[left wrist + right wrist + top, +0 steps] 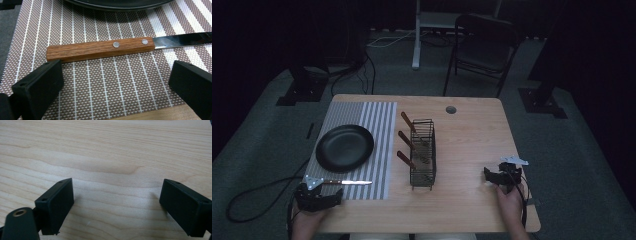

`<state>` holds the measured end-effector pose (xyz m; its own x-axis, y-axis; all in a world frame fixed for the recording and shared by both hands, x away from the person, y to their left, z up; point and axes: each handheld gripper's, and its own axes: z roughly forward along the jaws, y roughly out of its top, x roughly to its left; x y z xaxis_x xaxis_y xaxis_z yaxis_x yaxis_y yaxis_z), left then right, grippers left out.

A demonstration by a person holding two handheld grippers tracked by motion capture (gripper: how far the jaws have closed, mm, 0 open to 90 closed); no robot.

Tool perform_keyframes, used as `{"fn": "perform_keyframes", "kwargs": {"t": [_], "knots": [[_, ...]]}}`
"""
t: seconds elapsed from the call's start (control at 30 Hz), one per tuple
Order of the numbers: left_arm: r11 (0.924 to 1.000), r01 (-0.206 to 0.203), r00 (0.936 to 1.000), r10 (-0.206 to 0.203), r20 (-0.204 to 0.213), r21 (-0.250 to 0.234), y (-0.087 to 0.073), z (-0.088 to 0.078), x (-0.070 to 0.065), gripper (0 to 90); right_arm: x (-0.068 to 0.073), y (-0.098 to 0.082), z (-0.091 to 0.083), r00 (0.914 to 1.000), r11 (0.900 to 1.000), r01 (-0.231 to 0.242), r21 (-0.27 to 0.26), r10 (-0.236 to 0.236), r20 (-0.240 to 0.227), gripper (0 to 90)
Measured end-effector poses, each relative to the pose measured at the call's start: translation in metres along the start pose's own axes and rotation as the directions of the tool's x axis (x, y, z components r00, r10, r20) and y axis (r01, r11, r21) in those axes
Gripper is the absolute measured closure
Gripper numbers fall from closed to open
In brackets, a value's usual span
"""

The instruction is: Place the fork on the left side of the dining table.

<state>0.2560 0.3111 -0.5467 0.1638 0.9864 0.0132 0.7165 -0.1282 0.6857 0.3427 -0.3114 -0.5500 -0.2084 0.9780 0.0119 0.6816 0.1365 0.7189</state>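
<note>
A knife with a wooden handle (100, 49) and steel blade (354, 183) lies flat on the striped placemat (382, 125), just in front of a black plate (344, 147). My left gripper (116, 80) sits low behind the handle, jaws open, nothing between them. A wire cutlery basket (422, 152) stands mid-table with three wooden handles (408, 122) sticking out to the left. My right gripper (116, 205) hovers open over bare wood at the table's right front (502, 176).
The table (472, 135) has a round cable hole (451, 109) near its far edge. A dark chair (482, 50) and a white stand leg (416, 45) are beyond the table. A cable (252, 197) trails on the floor at the left.
</note>
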Motion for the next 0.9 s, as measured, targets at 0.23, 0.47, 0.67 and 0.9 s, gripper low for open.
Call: {"fn": "perform_keyframes", "kwargs": {"t": [0.23, 0.47, 0.67, 0.9], "knots": [[1.0, 0.002, 1.0, -0.002, 0.0, -0.002, 0.0, 0.0, 0.0, 0.0, 0.001, 0.001, 0.001, 1.0, 1.0, 0.005, 0.0, -0.005, -0.006, 11.9], [1.0, 0.0, 1.0, 0.0, 0.001, -0.003, 0.0, 0.0, 0.0, 0.0, 0.003, 0.0, 0.0, 1.0, 1.0, 0.0, 0.0, 0.0, -0.001, 11.9], [0.9998, -0.006, 1.0, 0.006, 0.006, 0.019, 0.002, -0.001, -0.001, 0.4, 0.003, 0.0, 0.0, 1.0, 1.0, 0.001, 0.0, -0.001, -0.001, 11.9], [0.9976, -0.055, 0.9974, 0.053, 0.05, 0.043, 0.005, -0.007, -0.012, 0.5, 0.003, 0.0, 0.0, 1.0, 1.0, 0.001, -0.001, -0.001, -0.001, 11.9]]}}
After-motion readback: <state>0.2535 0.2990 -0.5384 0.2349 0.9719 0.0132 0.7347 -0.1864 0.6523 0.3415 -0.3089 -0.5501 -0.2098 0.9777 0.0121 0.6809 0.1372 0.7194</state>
